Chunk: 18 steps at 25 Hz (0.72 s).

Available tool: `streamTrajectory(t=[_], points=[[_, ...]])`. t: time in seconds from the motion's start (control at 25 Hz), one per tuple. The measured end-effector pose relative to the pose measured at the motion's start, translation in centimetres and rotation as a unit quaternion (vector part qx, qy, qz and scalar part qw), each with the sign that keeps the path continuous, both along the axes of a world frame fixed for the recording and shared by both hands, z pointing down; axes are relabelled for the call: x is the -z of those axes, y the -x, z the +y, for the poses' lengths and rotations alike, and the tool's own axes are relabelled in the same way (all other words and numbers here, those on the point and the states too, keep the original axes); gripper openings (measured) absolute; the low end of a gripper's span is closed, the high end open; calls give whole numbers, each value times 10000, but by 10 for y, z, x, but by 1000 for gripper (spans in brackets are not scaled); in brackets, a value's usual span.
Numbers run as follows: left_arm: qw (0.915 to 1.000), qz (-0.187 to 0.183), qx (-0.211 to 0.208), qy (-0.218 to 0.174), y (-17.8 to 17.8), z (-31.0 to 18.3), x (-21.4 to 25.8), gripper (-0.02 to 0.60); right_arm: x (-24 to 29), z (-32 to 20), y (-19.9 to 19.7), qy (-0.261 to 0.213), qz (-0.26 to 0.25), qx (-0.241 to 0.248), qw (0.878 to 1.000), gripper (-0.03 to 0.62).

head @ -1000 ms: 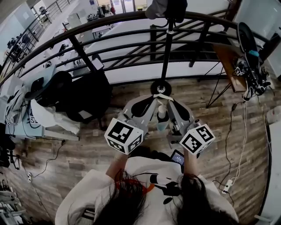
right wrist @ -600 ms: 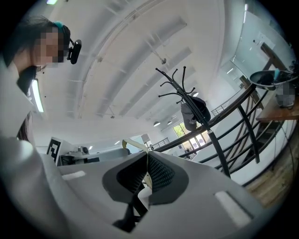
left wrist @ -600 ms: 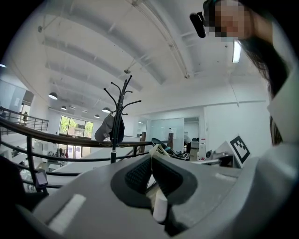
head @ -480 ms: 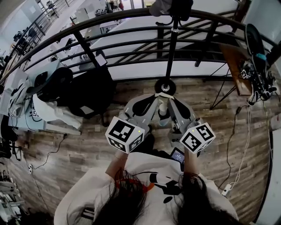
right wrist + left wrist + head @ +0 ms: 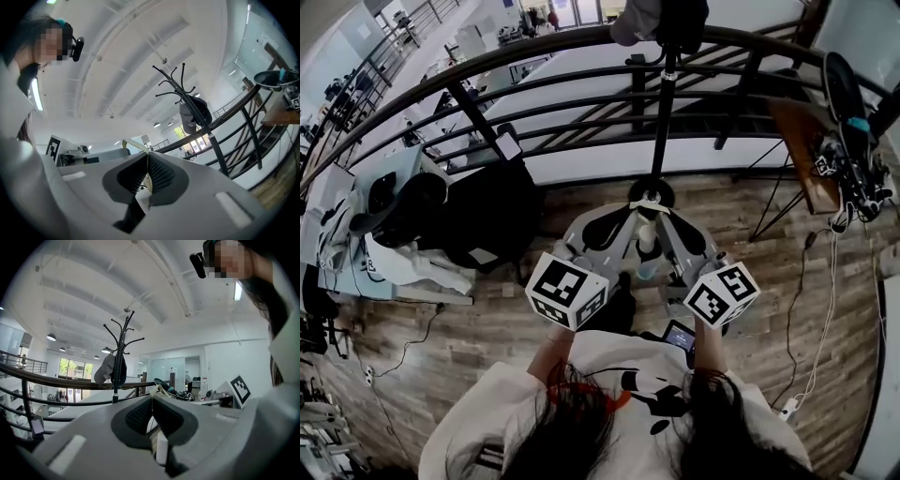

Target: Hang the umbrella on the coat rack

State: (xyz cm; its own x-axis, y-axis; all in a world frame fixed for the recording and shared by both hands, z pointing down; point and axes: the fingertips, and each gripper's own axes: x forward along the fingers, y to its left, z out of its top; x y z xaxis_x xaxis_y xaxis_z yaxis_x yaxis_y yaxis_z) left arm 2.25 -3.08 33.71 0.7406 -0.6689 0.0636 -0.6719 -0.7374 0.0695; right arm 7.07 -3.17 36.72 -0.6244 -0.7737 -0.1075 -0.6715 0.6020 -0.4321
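Umbrella, folded short, with a white handle on top and a pale bluish body below, hangs at frame centre between both grippers by its cream strap. Left gripper jaws pinch the strap, and right gripper jaws pinch it too. Coat rack stands just beyond, upper centre, with 1 cap on top.

The coat rack is black, a grey cap at its top, and the floor round its base is brown wood-grain plank. In front of that base the umbrella shows a white handle (strap cream) between the grey left gripper and right gripper, their pads black and ribbed, their cubes white with black squares.
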Motion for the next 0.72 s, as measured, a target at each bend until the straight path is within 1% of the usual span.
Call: streamTrajectory(t=[0.28, 0.72], points=[[9998, 57, -191, -17, -2, -61, 5, 2, 4, -58, 2, -5, 153, -130, 9998, 23], [9984, 266, -476, -119, 5, -156, 20, 2, 17, -151, 10, -41, 416, -443, 9981, 23]])
